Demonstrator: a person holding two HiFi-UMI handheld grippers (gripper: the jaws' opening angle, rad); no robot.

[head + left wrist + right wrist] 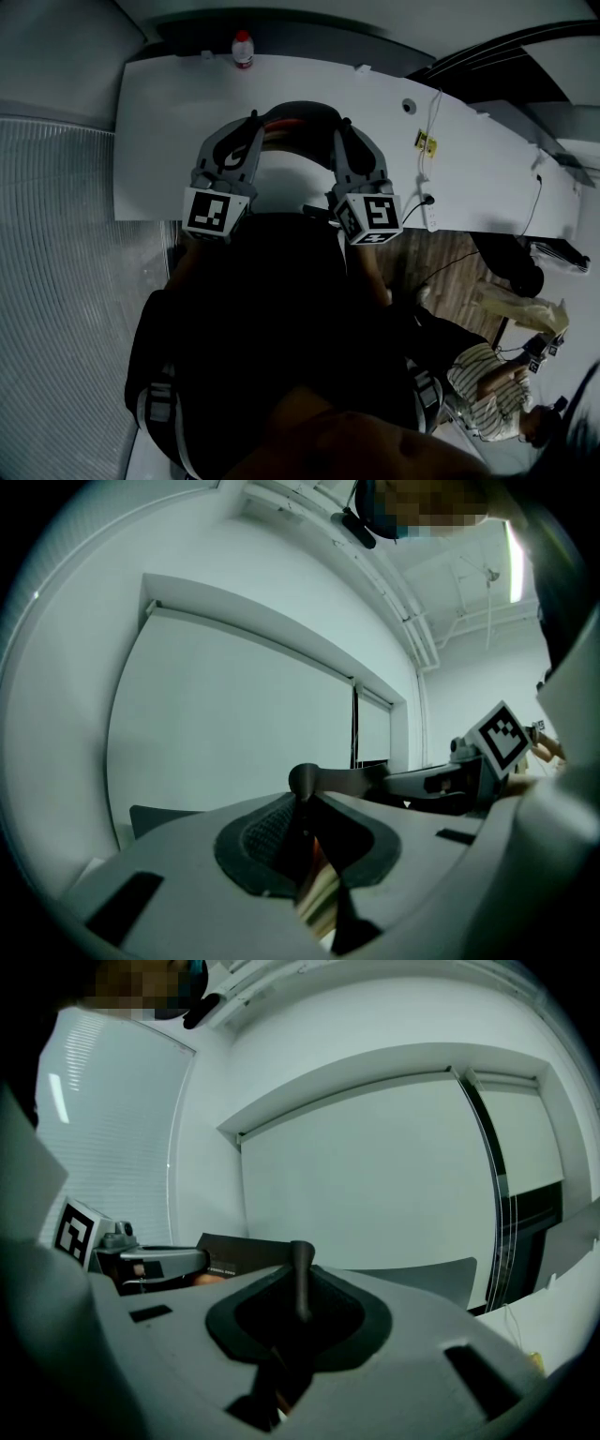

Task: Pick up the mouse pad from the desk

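Mouse pad [292, 114] looks lifted off the counter [169, 122], bent; your left gripper [251, 131] pinches one end, your right gripper [343, 131] pinches the other; pick-up looks nearly done; next, squeeze tight and raise it clear

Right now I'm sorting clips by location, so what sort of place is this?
Probably an office: a long white desk, a power strip at its edge, and a drawn roller blind over the window.

The surface [169, 141] is white, smooth and matt. The mouse pad [300, 111] looks dark, matt and thin. The left tongs [305, 794] are grey matt plastic with rough pads [265, 829].
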